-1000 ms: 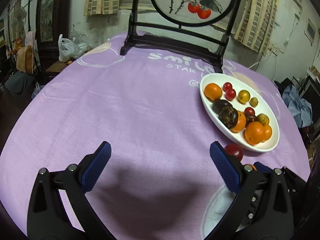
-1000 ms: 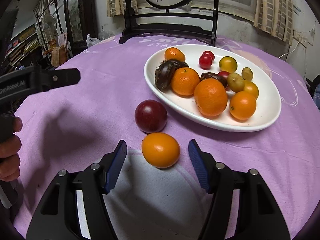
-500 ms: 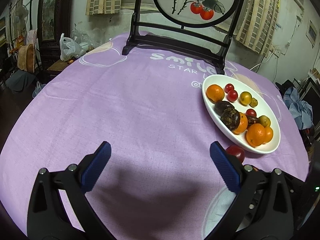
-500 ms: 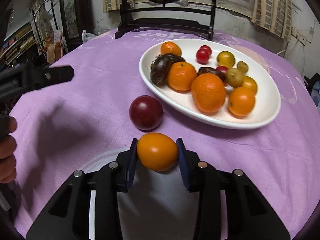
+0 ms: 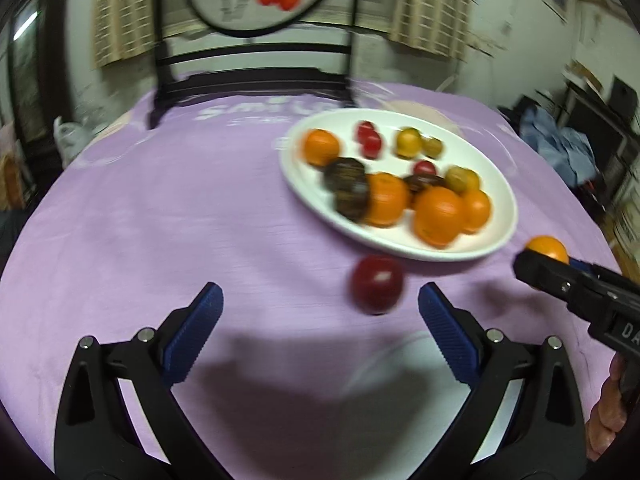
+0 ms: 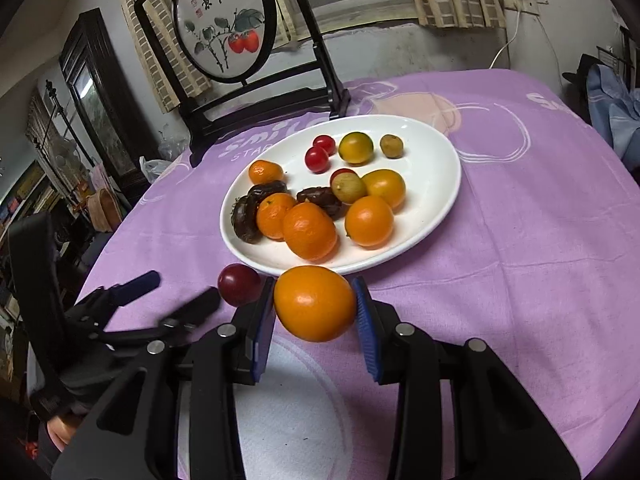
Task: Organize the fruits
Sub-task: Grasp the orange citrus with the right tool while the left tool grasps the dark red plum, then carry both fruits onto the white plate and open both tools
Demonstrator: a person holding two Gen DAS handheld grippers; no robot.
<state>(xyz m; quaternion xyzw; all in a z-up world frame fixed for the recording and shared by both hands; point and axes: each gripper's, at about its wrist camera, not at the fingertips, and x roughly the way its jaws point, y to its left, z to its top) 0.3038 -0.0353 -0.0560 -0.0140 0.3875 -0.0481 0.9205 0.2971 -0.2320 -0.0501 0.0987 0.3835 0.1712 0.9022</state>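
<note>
Orange fruit (image 6: 315, 303) clamped in right gripper (image 6: 315, 308) just short of white plate's (image 6: 440, 200) near rim, left gripper (image 5: 320, 320) spread wide, blurred dark-red fruit (image 5: 377, 284), perhaps a plum, between its fingers, purple cloth (image 5: 160, 220) bare leftward

Round table in purple cloth (image 6: 520, 220), white fruit plate (image 6: 440, 208), dark red plum (image 6: 238, 282)

Purple tablecloth (image 6: 520, 240) covering the round table, white lettering showing near its far edge. Dark framed round painting (image 6: 225, 28) of red fruit standing behind. White plastic bag (image 5: 70, 136) sitting at left. Blue cloth (image 5: 560, 148) lying at right.
</note>
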